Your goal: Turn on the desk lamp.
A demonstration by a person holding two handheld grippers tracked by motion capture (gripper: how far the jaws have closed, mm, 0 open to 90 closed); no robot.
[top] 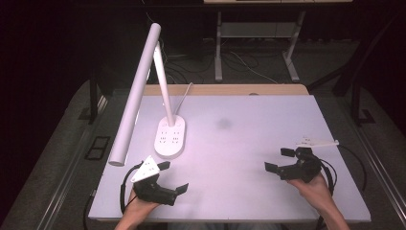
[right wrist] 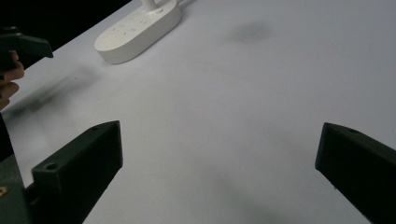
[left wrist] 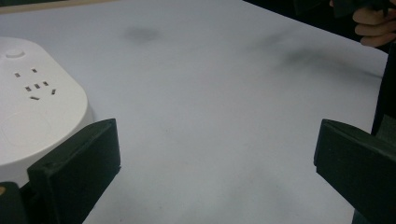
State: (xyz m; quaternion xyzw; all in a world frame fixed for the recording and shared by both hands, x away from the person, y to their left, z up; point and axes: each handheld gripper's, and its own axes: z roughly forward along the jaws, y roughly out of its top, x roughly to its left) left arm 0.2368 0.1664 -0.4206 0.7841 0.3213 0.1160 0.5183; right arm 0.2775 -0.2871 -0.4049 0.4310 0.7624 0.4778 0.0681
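The left tool [top: 167,178] is hovering low over the near left corner of the table [top: 249,143], its jaws standing wide apart with nothing between them. In the left gripper view the two black jaws are framing bare table surface, and the white base [left wrist: 32,112] of the desk lamp is lying just beyond and to the side of one jaw, near it but apparently not touching it. Seen from above, that oval lamp base [top: 170,138] (it is carrying socket slots and a round button on its top) is sitting forward of the left tool and only slightly off its line, with its long axis running away from the person, towards the table's far edge. The lamp's stem is rising from the far end of the base, and the long white lamp head [top: 136,93] is slanting back down over the table's left edge.

The right tool [top: 283,161] is also gaping wide and holding nothing, well apart from the lamp across the table; in the right gripper view the base [right wrist: 140,30] is lying far ahead, on the far side from the jaws.

So the left tool is clearly the nearer one, and a short reach forward looks enough to bring it to the base.
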